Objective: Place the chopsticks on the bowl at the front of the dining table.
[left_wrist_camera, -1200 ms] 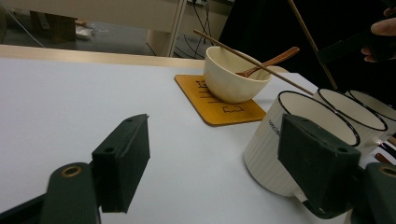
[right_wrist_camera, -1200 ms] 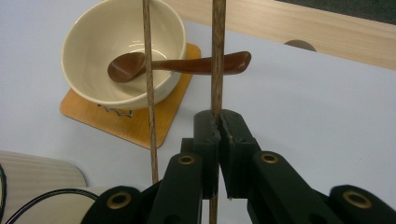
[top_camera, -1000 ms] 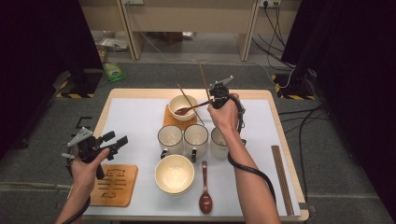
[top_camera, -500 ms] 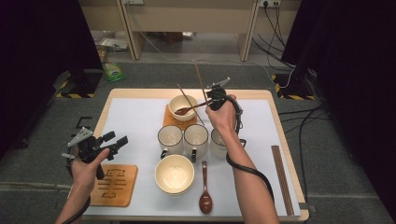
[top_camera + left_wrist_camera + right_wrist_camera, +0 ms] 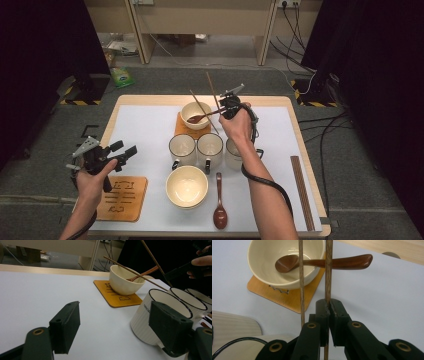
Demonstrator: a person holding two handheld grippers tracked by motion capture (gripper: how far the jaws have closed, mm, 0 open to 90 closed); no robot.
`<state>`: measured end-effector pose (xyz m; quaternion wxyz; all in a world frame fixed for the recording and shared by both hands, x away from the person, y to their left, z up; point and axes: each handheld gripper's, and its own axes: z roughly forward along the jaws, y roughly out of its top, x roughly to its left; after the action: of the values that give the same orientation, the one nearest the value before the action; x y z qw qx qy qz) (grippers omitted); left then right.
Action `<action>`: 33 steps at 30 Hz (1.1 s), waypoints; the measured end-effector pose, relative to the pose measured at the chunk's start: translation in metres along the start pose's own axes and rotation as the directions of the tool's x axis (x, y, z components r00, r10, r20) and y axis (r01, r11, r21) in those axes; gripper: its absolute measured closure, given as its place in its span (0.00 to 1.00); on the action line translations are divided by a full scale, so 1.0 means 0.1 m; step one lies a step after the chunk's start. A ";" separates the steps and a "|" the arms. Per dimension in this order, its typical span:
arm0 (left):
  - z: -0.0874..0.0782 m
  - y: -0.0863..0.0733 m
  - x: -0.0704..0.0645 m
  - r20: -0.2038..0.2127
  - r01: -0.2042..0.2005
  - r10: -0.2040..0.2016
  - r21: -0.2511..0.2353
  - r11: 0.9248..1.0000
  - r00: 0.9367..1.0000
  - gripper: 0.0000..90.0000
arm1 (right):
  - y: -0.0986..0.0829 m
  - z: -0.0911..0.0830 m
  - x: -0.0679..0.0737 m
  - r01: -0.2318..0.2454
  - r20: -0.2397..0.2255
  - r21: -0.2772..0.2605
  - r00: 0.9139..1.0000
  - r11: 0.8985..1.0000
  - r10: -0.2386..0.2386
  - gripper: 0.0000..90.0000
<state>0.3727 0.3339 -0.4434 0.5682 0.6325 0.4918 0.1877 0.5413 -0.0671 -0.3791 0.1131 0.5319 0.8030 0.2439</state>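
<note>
Item: chopsticks (image 5: 327,270), 1 pair, wooden. Location: upper centre of the high view, above the far bowl (image 5: 196,114) on its orange coaster (image 5: 186,131). A brown spoon (image 5: 319,263) lies in that bowl, handle over the rim.

Change since 1 second ago: right gripper (image 5: 226,106) has drifted slightly nearer the bowl; chopsticks remain aloft, not yet laid across the rim. Judged: placement in progress.

Right gripper: jaws closed on 1 stick; the 2nd stick runs just beside the left jaw, apparently not pinched. Hand raised, wrist bent toward frame top.

Left gripper (image 5: 111,152): lower left, jaws wide, holding nothing, idle beside the near coaster (image 5: 122,198).
</note>
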 end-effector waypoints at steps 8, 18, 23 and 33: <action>0.00 0.00 0.00 0.000 0.000 0.000 0.001 1.000 1.000 0.27 | 0.00 0.05 0.00 0.006 -0.006 0.025 1.000 1.000 -0.006 0.95; 0.00 0.00 0.00 0.000 0.001 -0.001 -0.001 1.000 1.000 0.27 | 0.00 0.07 0.01 0.015 -0.014 0.034 1.000 0.999 -0.014 0.95; 0.00 0.00 0.00 0.000 0.001 -0.001 0.000 1.000 1.000 0.27 | -0.01 0.08 0.01 0.017 -0.013 0.044 1.000 0.999 -0.016 0.95; 0.00 0.00 0.00 -0.001 0.002 -0.002 -0.001 1.000 1.000 0.27 | 0.00 0.09 0.04 0.027 -0.021 0.035 0.999 0.999 -0.026 0.95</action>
<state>0.3728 0.3342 -0.4437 0.5683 0.6319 0.4924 0.1877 0.5436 -0.0609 -0.3870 0.0987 0.5207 0.8152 0.2336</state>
